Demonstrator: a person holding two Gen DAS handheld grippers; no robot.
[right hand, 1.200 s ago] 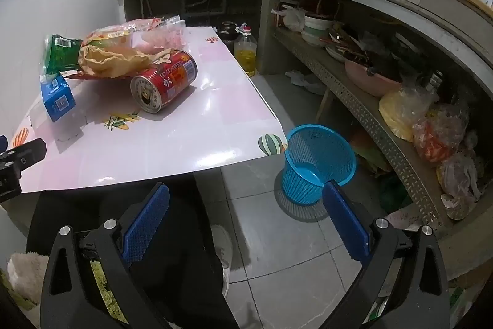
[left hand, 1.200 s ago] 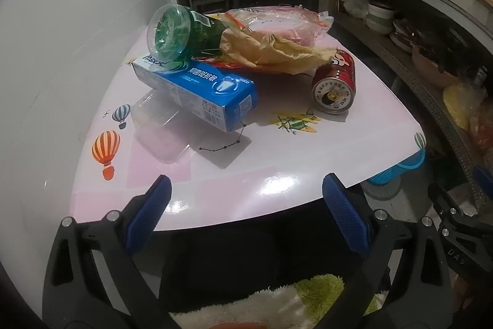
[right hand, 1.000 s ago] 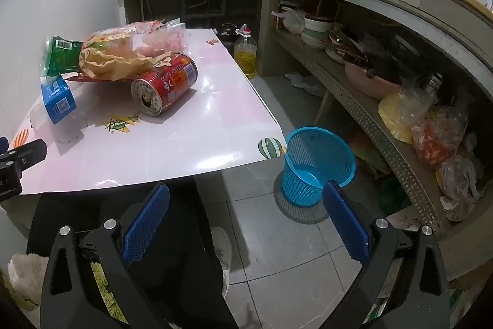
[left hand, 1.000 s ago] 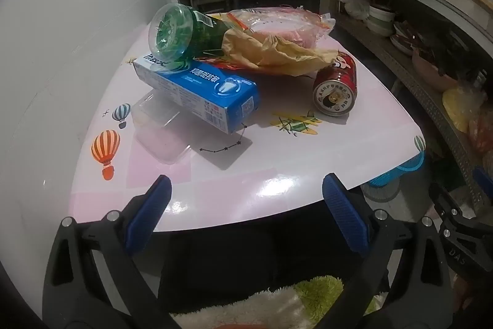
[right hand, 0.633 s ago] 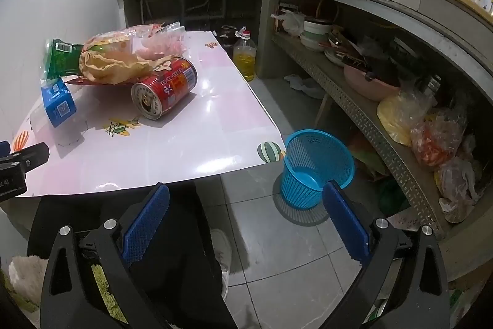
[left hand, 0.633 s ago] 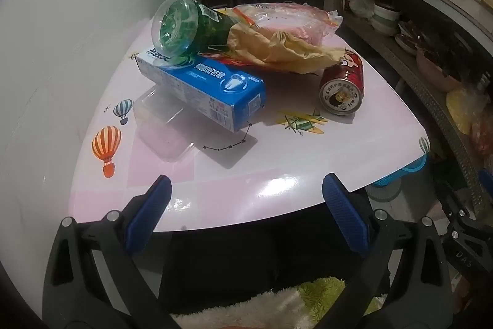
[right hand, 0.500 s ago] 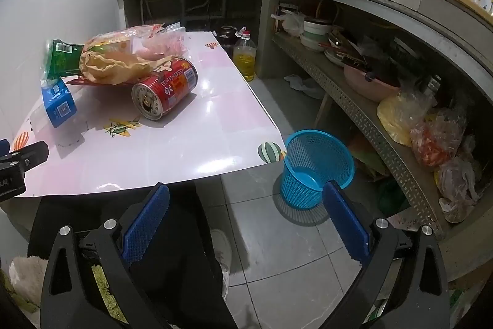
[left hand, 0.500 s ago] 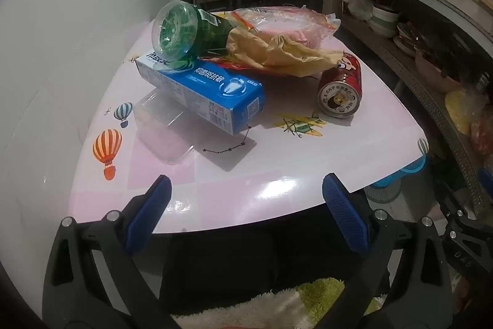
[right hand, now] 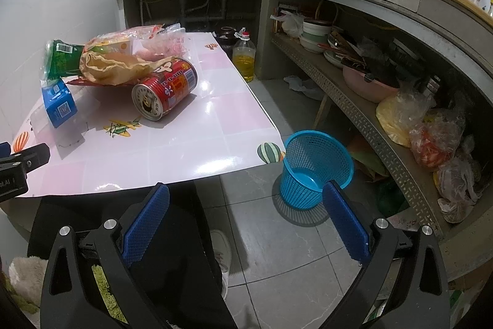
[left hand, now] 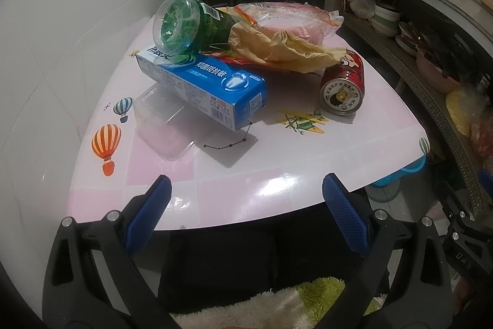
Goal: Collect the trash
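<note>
Both tools, left [left hand: 245, 211] and right [right hand: 246, 221], gape empty at the counter's [left hand: 277, 174] near edge; the box [left hand: 203, 85] lies ahead of the left, long axis running far-left to near-right.

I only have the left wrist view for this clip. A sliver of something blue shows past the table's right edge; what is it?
Observer: A blue mesh basket standing upright on the floor tiles, beside the table.
Operator: Anything in it?
Observer: The part of its bottom that shows is bare.
Operator: And the right gripper?
Observer: The right gripper has its fingers wide apart, holding nothing, above the floor in front of the table.
Operator: Anything behind the red can?
Observer: Past the red can, a bottle of yellow liquid stands on the floor.
</note>
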